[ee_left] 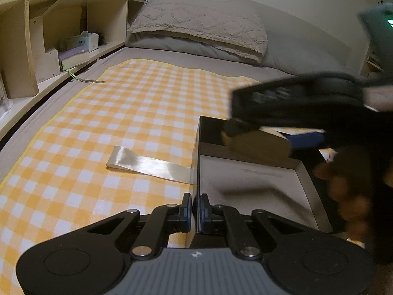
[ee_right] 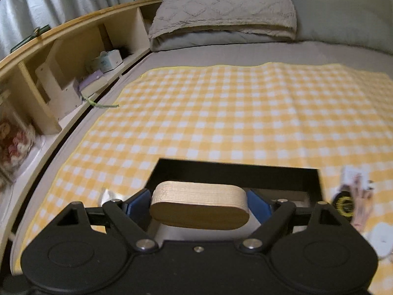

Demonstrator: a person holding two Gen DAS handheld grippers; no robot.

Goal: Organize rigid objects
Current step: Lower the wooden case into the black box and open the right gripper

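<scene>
A black box (ee_left: 198, 152) with a pale floor stands on a yellow checked cloth (ee_left: 103, 127) on a bed. My left gripper (ee_left: 195, 209) is shut on the box's left wall near its front corner. My right gripper (ee_right: 199, 202) is shut on an oblong wooden block (ee_right: 199, 205) and holds it over the box (ee_right: 235, 172). In the left wrist view the right gripper (ee_left: 260, 140) and the block (ee_left: 258, 147) hang blurred above the box's far part.
A strip of clear tape (ee_left: 149, 163) lies on the cloth left of the box. Small objects, a black and yellow disc (ee_right: 343, 202) and white pieces (ee_right: 382, 238), lie right of the box. A wooden shelf (ee_left: 49, 36) runs along the left. A pillow (ee_left: 201, 24) lies at the back.
</scene>
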